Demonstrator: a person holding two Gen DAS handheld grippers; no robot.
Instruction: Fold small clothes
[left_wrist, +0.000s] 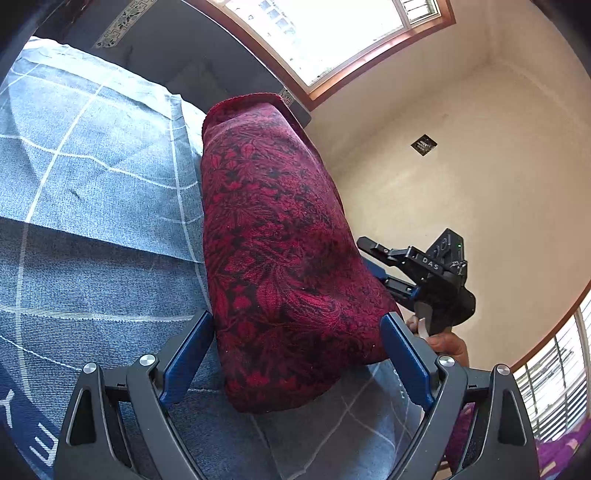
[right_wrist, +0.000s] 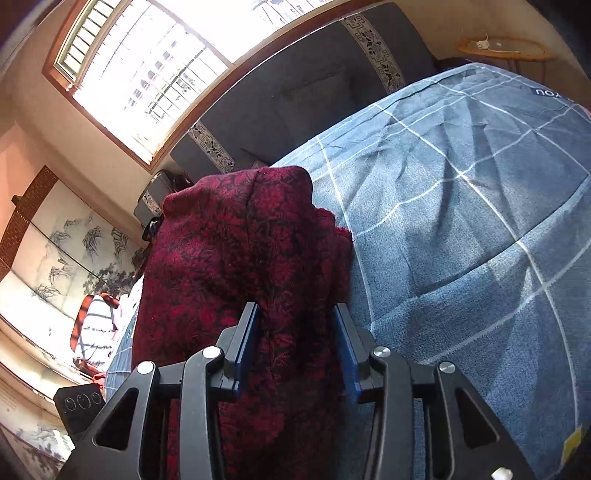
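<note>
A dark red cloth with a black floral pattern (left_wrist: 280, 236) lies folded into a thick long bundle on the blue checked bedspread (left_wrist: 92, 177). My left gripper (left_wrist: 295, 354) is open wide, its blue pads flanking the bundle's near end on either side. From the right, my right gripper (left_wrist: 382, 264) reaches in, with its fingertips hidden behind the bundle and a hand (left_wrist: 447, 343) holding it. In the right wrist view, a raised fold of the red cloth (right_wrist: 236, 251) stands between the part-open fingers of my right gripper (right_wrist: 295, 325), loose rather than pinched.
The bedspread (right_wrist: 461, 221) stretches wide to the right of the bundle. A dark headboard (right_wrist: 295, 92) and a bright window (right_wrist: 147, 66) lie beyond. More clothes, one white and striped (right_wrist: 96, 328), are heaped at the left by the bed's edge. A small round table (right_wrist: 506, 48) stands far right.
</note>
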